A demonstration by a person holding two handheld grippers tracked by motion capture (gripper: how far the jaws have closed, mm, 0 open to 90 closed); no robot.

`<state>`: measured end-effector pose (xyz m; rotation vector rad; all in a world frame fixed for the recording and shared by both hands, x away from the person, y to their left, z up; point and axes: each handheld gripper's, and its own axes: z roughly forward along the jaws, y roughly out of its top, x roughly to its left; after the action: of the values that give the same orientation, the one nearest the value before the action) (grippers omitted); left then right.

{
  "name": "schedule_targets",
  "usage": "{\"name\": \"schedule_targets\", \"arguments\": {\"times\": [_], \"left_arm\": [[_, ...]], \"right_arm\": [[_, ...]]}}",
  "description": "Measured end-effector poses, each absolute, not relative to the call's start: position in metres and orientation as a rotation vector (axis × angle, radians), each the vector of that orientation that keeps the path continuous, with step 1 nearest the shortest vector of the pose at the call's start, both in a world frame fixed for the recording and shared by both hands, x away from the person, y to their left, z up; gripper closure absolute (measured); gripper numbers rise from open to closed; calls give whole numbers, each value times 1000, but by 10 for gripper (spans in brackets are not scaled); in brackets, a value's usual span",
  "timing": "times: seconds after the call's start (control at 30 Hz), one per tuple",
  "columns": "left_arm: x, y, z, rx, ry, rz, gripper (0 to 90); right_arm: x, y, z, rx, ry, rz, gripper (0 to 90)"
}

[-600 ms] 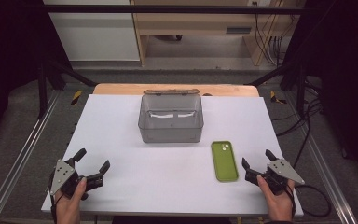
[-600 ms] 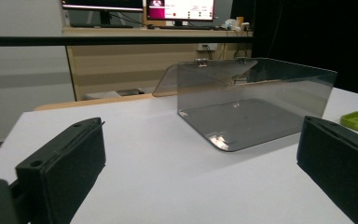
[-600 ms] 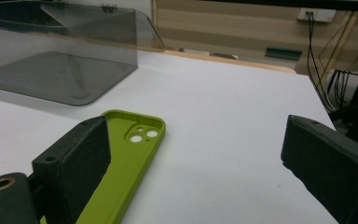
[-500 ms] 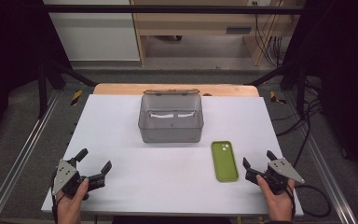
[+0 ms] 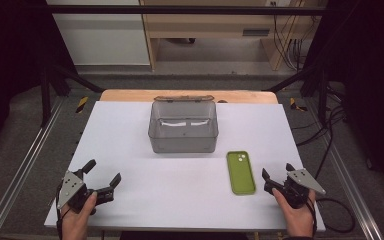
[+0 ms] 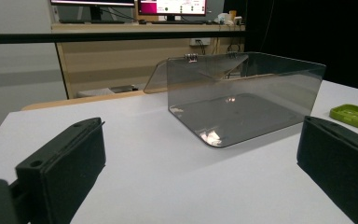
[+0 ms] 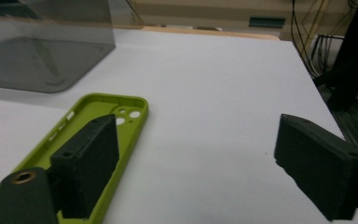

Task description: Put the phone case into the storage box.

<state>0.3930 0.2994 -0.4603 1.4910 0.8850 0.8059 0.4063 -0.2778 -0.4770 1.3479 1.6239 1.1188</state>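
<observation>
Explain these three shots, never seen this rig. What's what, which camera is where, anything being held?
There is no robot arm here: a person sits at a white table and holds a hand-operated two-jaw claw in each hand. The high view looks down from above the person's side. In it the left claw is at bottom left and the right claw at bottom right. The other two pictures come from a camera riding on each claw, looking along its black jaws.

On the table stands a smoky clear plastic box with its hinged lid open, and to its right lies a green phone case, inner side up.

Both claws are open and hold nothing. The right one is beside the case.
</observation>
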Motion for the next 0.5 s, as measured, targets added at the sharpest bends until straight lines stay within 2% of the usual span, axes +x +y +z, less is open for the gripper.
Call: {"name": "schedule_targets", "arguments": {"times": [0.1,0.13,0.23,0.37,0.4,0.43,0.5], "left_arm": [[394,298,-461,1497,883,800,10],[394,298,-461,1500,882,798,10],[393,297,-461,1507,877,796,10],[392,297,-460,1504,880,794,10],[392,297,-460,1503,881,794,11],[392,297,-460,1503,880,793,11],[392,297,-460,1503,879,790,11]], "right_arm": [[407,-278,-477,1365,1628,1109,201],[406,-277,-475,1389,1628,1091,252],[406,-276,-474,1395,1638,1076,303],[407,-269,-470,1387,1702,1060,423],[409,-265,-468,1395,1750,1037,507],[409,-265,-468,1395,1750,1037,507],[411,-261,-466,1406,1789,1036,605]]}}
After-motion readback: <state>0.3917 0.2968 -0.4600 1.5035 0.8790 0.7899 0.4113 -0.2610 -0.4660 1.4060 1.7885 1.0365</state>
